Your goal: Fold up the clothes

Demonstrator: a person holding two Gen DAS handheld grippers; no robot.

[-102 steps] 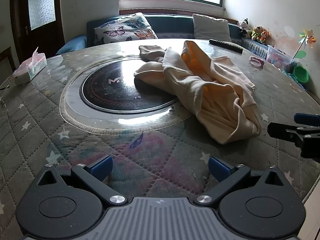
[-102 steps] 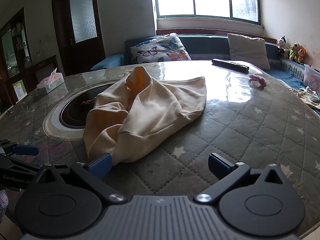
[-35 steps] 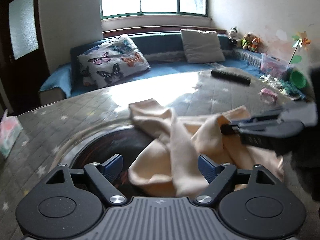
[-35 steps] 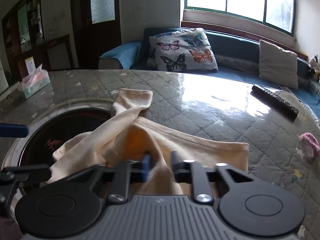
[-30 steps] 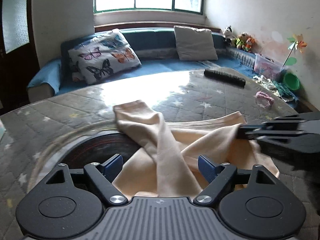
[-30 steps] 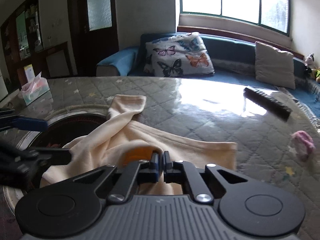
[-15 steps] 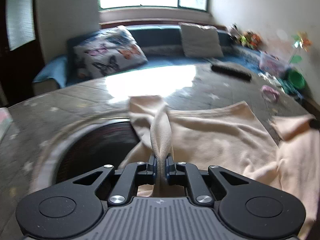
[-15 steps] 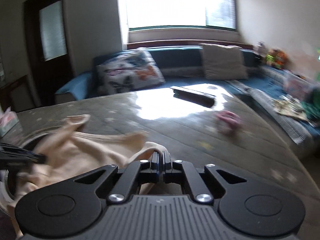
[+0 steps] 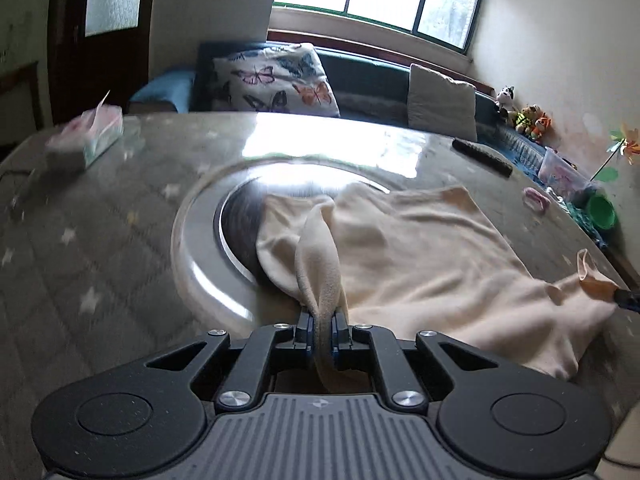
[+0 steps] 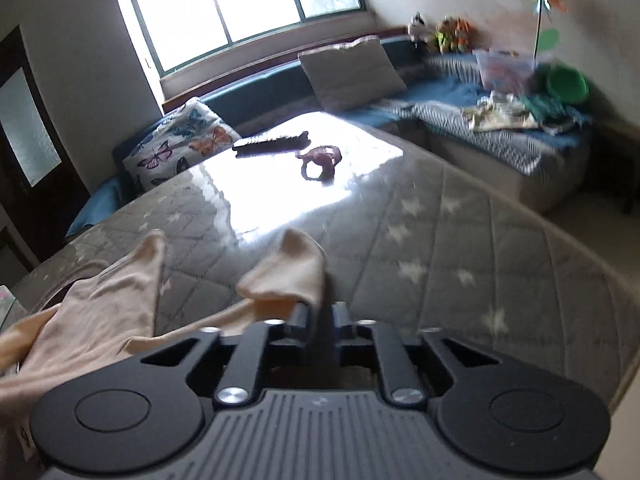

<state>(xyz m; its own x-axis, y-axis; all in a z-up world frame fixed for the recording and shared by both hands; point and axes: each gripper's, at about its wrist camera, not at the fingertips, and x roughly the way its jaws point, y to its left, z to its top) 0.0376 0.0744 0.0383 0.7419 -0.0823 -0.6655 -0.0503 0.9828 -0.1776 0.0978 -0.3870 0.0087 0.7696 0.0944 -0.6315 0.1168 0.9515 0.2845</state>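
Note:
A cream garment lies spread across the round quilted table, partly over the dark glass disc. My left gripper is shut on a bunched fold of its left edge. My right gripper is shut on another corner of the same garment, near the table's right edge. That corner and the right gripper's tip also show at the far right of the left wrist view. The cloth is stretched between the two grippers.
A tissue box stands at the table's far left. A black remote and a pink hair tie lie at the far side. A sofa with cushions and a green bowl stand beyond the table.
Both grippers have pulled apart with the garment in them, the right one going right toward the table edge. The cloth has spread flatter on the table.

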